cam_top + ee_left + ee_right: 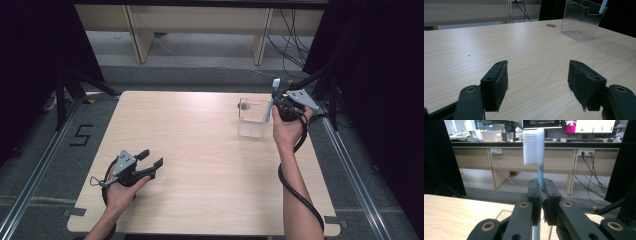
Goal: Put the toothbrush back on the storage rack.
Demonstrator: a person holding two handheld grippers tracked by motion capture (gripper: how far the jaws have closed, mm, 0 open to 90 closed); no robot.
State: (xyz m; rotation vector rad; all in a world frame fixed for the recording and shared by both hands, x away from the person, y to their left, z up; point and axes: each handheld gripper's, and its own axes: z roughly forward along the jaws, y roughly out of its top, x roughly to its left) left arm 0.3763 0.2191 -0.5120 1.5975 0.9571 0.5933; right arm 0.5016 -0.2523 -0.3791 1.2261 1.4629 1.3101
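Right gripper view: our right gripper (540, 195) clamps the toothbrush (534, 147) upright above the clear holder (251, 118) | left gripper (151, 159) idle, jaws wide | we'd best lower it straight, handle first.

Blue-and-white toothbrush (537, 155), clear ribbed holder (582, 20), pale woodgrain table (200, 150)

A lab — monitors (589, 125) on benches, black-curtained test table (200, 165).
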